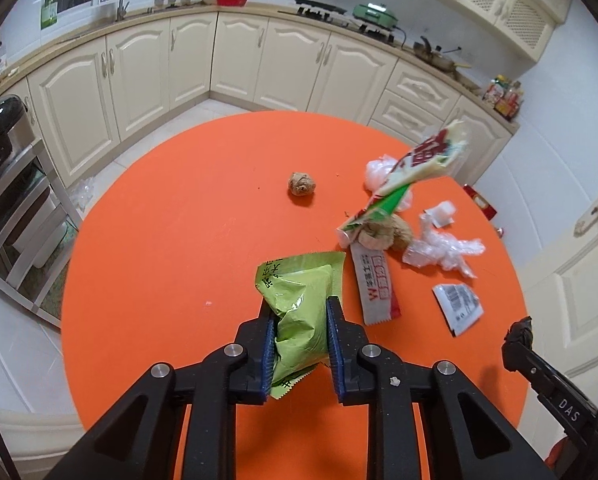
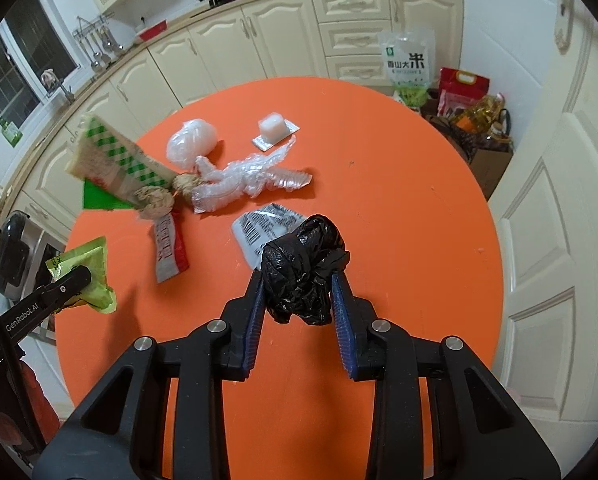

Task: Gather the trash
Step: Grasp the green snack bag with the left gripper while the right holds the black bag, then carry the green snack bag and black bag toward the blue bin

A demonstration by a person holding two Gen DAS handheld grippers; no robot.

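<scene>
Left gripper (image 1: 301, 322) clamps a green wrapper (image 1: 301, 300) above the orange table (image 1: 159, 240); right gripper (image 2: 299, 296) pinches a crumpled black bag (image 2: 303, 270). Both items look light, soft and slippery, so a grip across the bunched middle seems safest. More litter lies beyond.

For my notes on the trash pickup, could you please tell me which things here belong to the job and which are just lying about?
Job:
green wrapper, in left claw
black bag, in right claw
paper ball
clear plastic
red-white wrapper
barcode sachet

Lying about:
rice bag
oil bottle
pan
</scene>
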